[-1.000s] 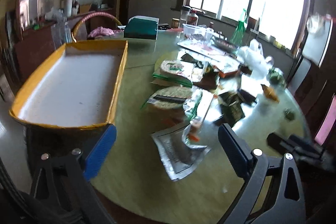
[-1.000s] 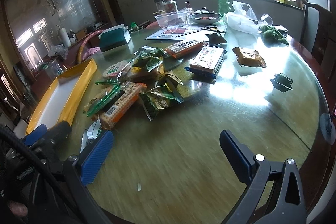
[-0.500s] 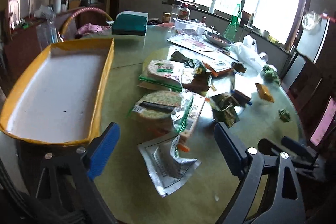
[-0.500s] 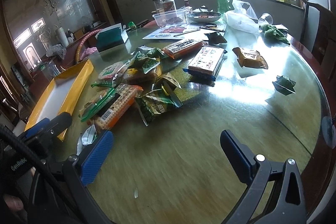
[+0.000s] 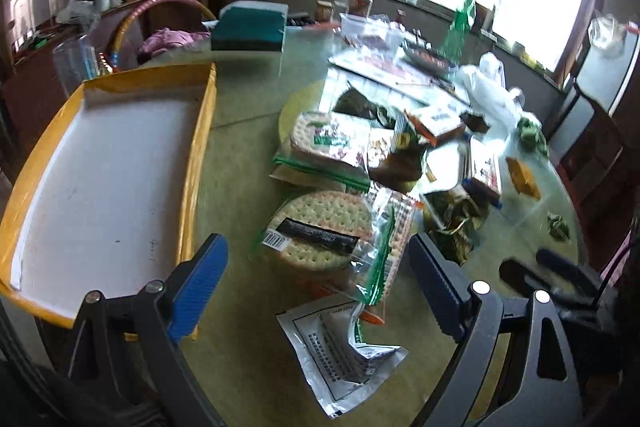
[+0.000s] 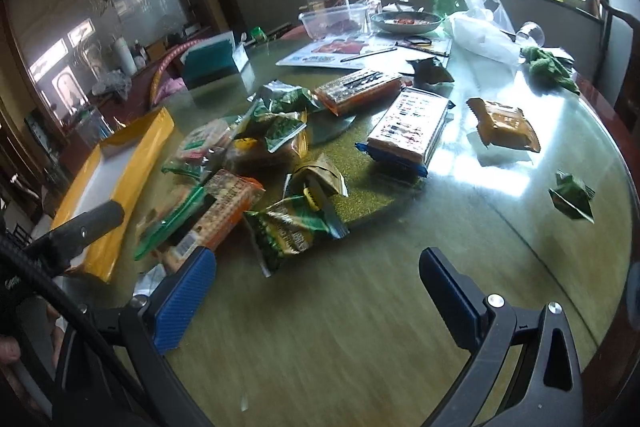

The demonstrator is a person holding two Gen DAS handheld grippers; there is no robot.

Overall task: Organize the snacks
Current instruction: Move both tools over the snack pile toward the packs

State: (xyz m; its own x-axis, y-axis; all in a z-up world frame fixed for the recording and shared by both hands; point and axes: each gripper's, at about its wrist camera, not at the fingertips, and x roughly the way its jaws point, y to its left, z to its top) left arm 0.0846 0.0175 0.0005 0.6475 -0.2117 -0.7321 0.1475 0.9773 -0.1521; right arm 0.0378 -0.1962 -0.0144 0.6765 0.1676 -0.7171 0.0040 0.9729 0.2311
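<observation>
While both tongs — left (image 5: 316,271), right (image 6: 316,291) — gape empty, one yellow tray (image 5: 200,131) flanks two cracker packs (image 5: 320,231).

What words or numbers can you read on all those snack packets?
None can be read for sure.
Silver packet: rows of small black print, too blurred.
Round cracker pack: a barcode sticker, digits too small.
Orange cracker pack: print and barcode, too small.
Blue-edged box: coloured marks, unreadable.
Magazine: a headline, too blurred.
</observation>
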